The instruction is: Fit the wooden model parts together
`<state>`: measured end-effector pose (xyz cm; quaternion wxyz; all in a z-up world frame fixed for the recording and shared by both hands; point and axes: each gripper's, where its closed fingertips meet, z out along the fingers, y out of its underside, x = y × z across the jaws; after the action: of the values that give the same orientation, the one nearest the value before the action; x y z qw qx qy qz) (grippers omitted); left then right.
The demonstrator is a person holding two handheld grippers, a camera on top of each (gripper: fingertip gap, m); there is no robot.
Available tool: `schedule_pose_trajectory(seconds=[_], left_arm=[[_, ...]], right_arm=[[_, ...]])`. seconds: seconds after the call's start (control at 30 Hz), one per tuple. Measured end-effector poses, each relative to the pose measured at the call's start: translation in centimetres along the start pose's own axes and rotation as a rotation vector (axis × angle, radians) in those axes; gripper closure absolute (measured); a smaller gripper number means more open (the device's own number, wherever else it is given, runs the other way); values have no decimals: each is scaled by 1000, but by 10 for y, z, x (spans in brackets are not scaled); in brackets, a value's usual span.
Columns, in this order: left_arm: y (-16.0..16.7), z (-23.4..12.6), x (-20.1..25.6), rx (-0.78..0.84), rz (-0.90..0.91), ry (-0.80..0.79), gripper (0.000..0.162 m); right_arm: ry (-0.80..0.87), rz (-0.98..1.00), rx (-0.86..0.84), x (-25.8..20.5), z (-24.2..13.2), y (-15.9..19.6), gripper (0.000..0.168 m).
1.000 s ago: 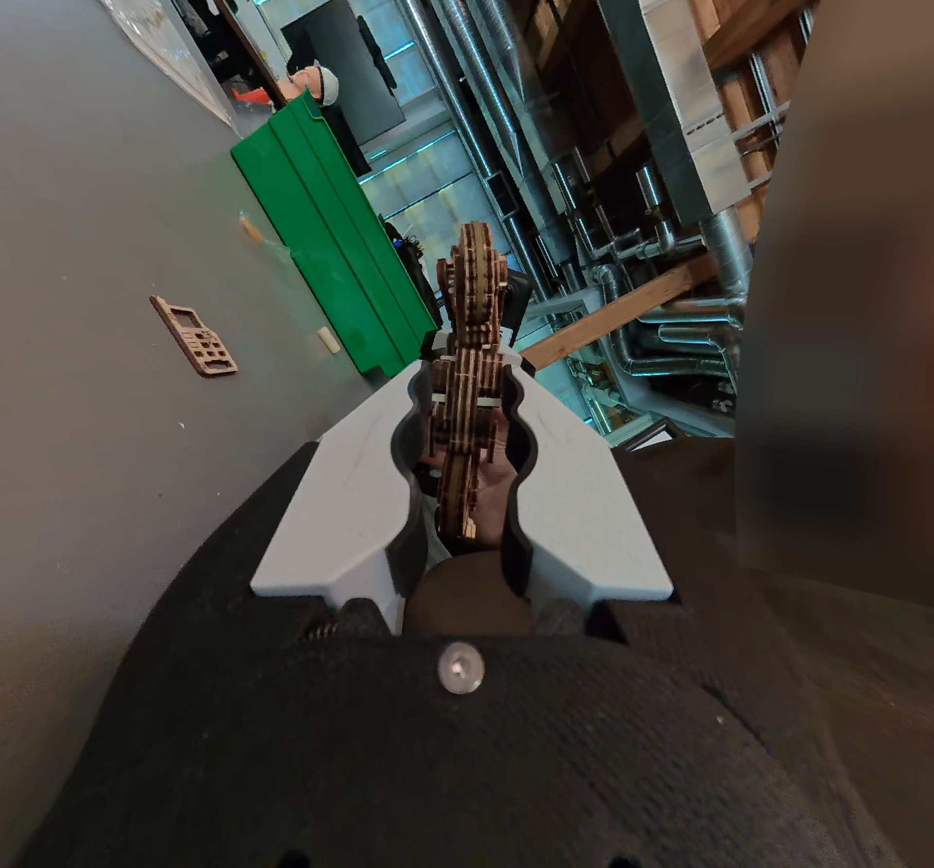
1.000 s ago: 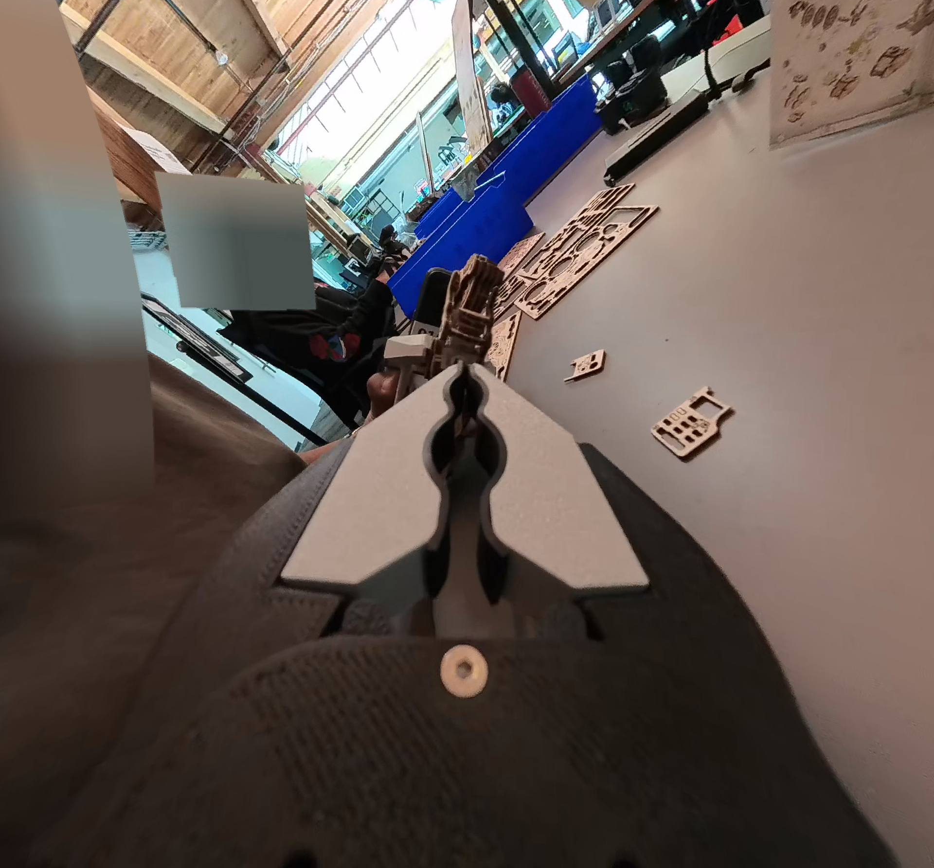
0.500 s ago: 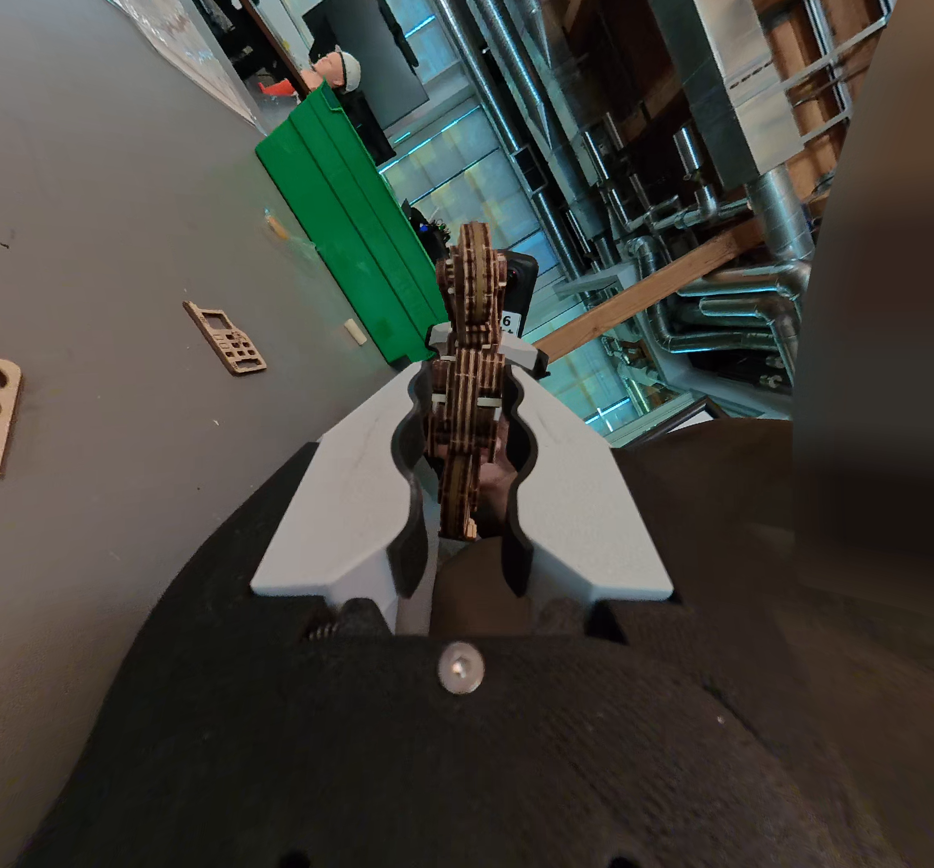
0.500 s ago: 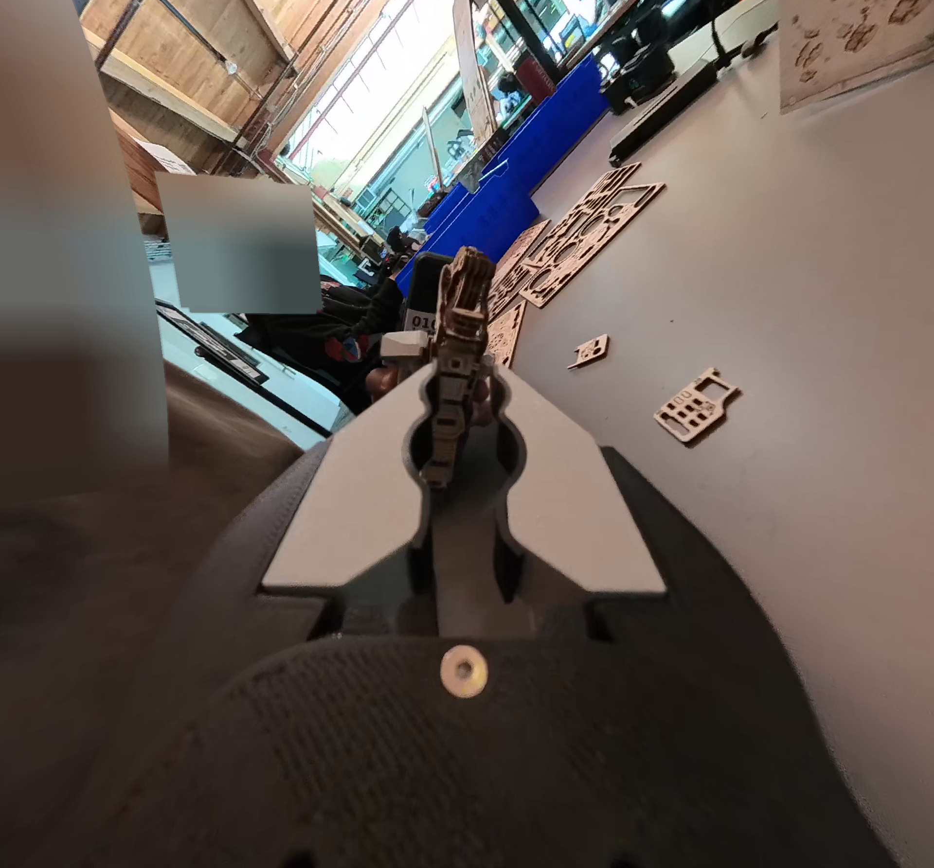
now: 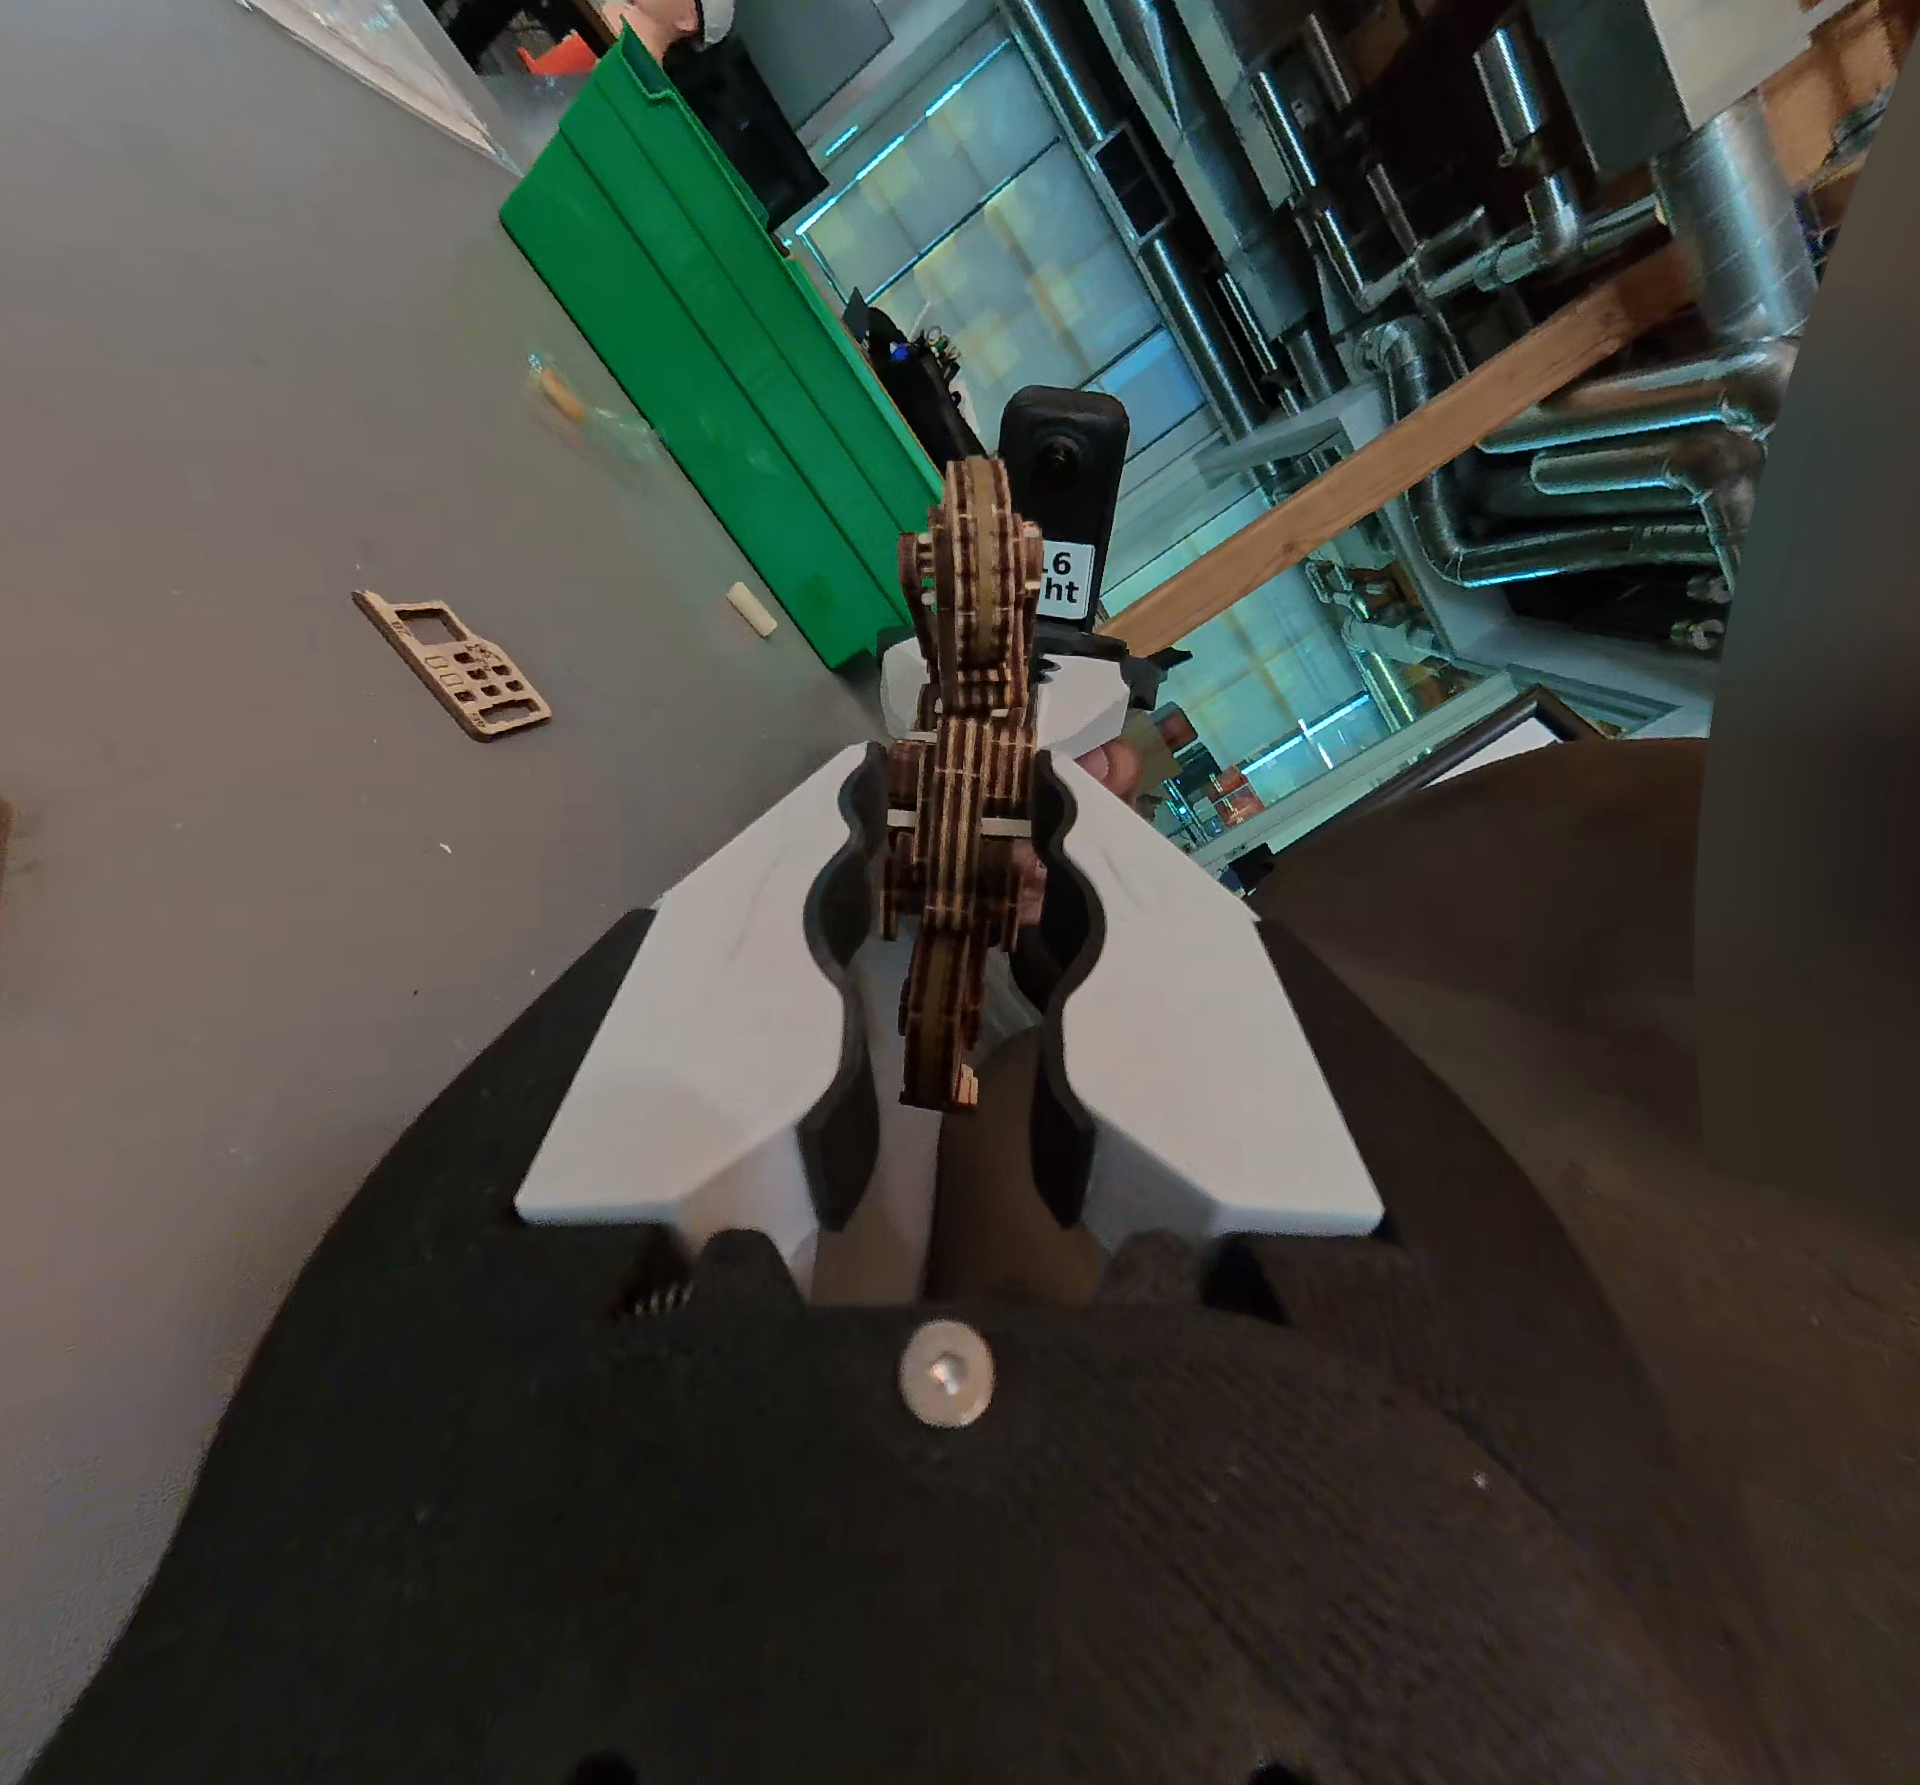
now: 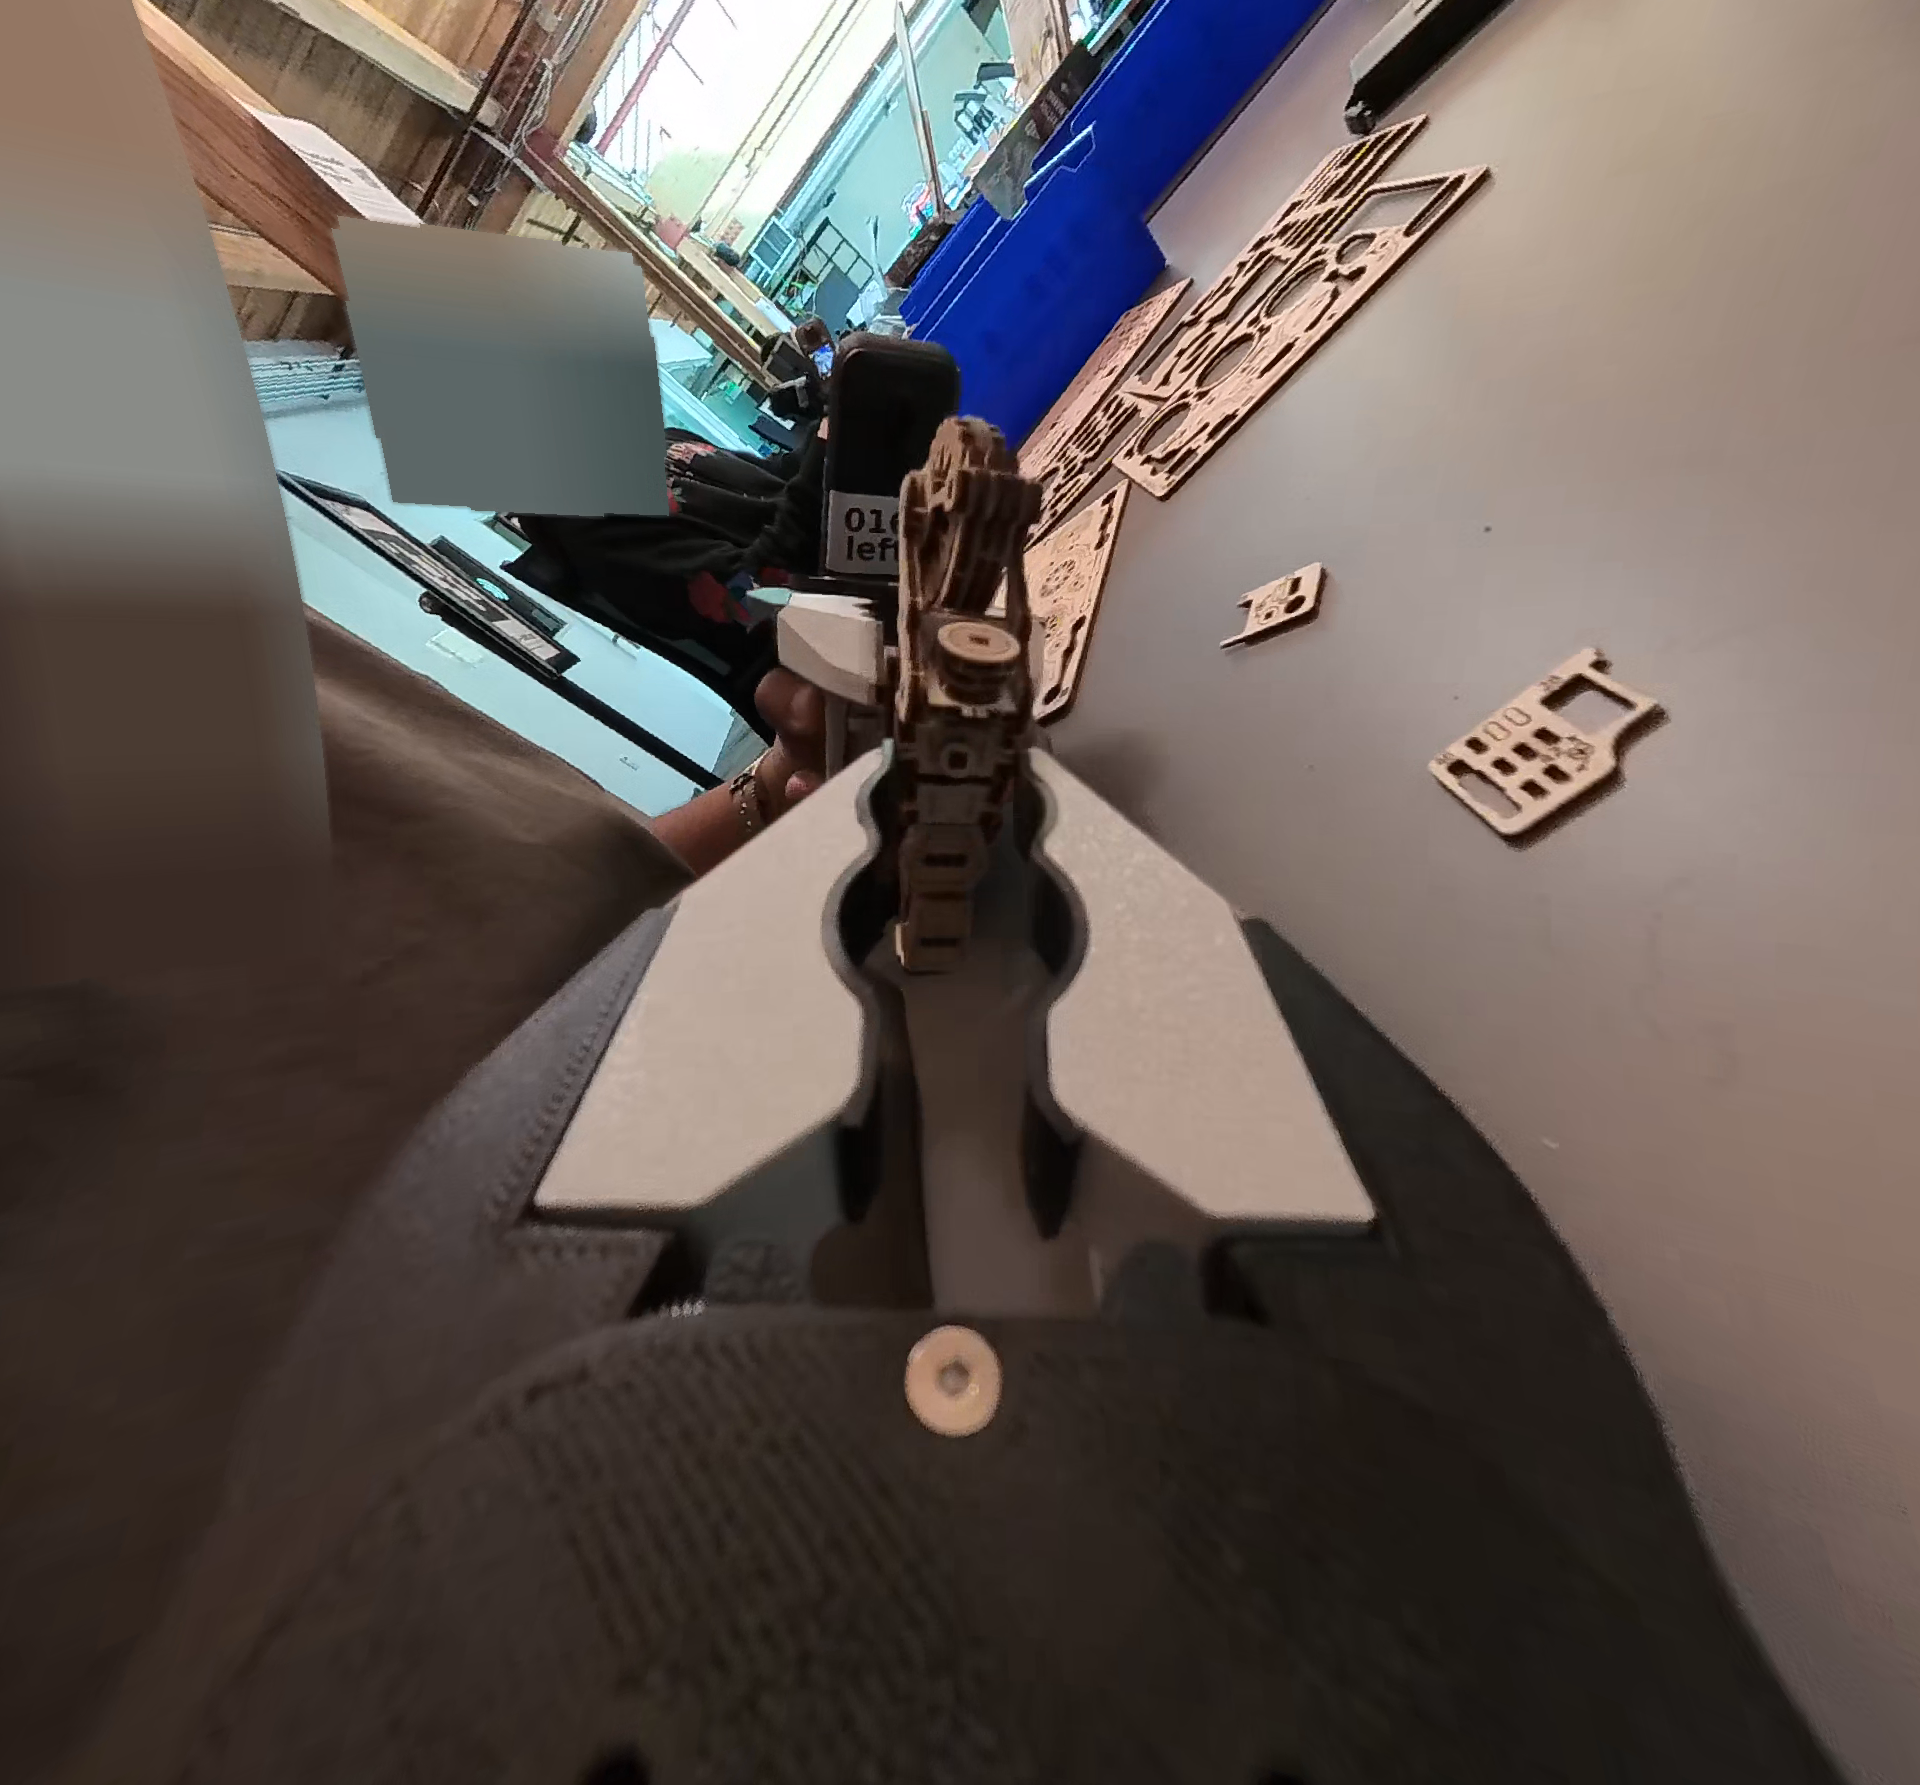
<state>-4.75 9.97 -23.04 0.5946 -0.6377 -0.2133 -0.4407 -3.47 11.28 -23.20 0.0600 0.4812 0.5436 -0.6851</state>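
The wooden model point(image 5: 966, 800) is a layered plywood assembly held up above the grey table point(image 5: 208, 800). My left gripper point(image 5: 956, 769) is shut on its lower body. In the right wrist view the model point(image 6: 961, 696) shows a round peg end facing me. My right gripper point(image 6: 961, 759) has its jaws pressed against the model's sides, opposite the left gripper. The right gripper's white fingers point(image 5: 1081, 707) show beyond the model in the left wrist view. A left finger point(image 6: 826, 660) shows in the right wrist view.
A green bin point(image 5: 717, 364) stands at the table's far edge. Punched-out wooden sheets point(image 6: 1247, 353), a small fret point(image 6: 1543, 759), a small piece point(image 6: 1278, 603) and a blue bin point(image 6: 1049, 270) lie on the table point(image 6: 1662, 1008). The same fret shows in the left wrist view point(image 5: 452, 665). The tips of both grippers are at nearly the same place.
A second ago my right gripper was shut and empty just short of the model. It opened and now has the model's end between its fingers. The left gripper kept its hold.
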Motion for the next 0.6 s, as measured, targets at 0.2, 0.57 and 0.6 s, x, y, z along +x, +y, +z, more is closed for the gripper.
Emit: schedule_pose_trajectory(seconds=[0.2,0.57,0.6], left_arm=[[-4,1,1,38,30,-13,138],[-9,2,3,155,-16,-3,137],[-9,2,3,153,-15,-5,137]], right_arm=[[-7,2,10,-1,0,-2,150],[-26,82,110,-3,-1,-13,150],[-25,83,108,-2,-1,-12,150]])
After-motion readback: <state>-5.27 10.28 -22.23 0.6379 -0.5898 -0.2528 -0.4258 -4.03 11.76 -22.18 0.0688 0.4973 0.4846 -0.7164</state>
